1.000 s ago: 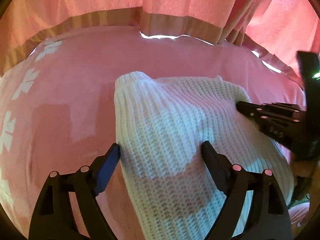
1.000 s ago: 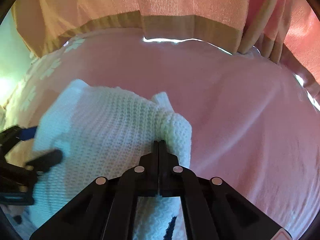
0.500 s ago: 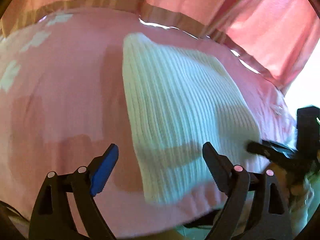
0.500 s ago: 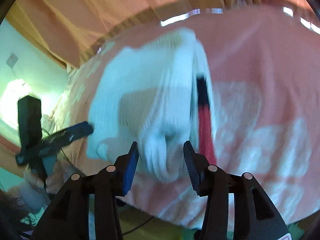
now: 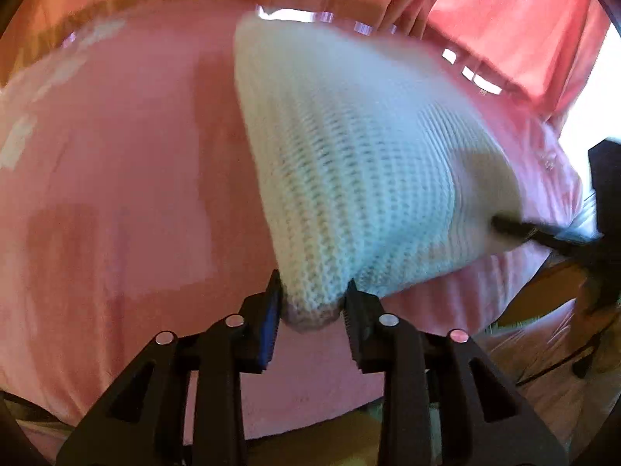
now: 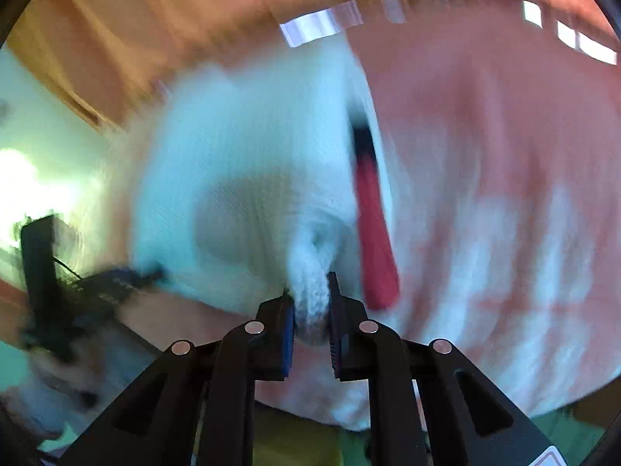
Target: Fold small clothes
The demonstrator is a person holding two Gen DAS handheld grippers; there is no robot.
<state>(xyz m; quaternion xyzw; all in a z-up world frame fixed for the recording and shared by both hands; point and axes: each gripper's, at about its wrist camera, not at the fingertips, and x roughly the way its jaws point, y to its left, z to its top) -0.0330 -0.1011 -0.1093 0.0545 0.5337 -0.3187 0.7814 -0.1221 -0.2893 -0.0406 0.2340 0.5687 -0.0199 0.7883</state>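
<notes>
A white knitted garment (image 5: 349, 163) lies on the pink bed cover (image 5: 116, 178), stretched between both grippers. My left gripper (image 5: 312, 305) is shut on its near left corner. My right gripper (image 6: 310, 303) is shut on the near right corner; its tip shows in the left wrist view (image 5: 516, 229) at the garment's right edge. In the blurred right wrist view the garment (image 6: 240, 178) shows a red and black strip (image 6: 372, 233) along its right side. The left gripper (image 6: 116, 275) shows at the left there.
Pink curtains (image 5: 504, 19) with a tan band hang behind the bed. The bed's near edge (image 5: 310, 419) runs just below my left gripper. A pale green wall (image 6: 35, 124) lies to the left in the right wrist view.
Both grippers were open half a second ago and have shut on the garment's near corners. The right gripper let go of its earlier hold and took a new one. Both views swung.
</notes>
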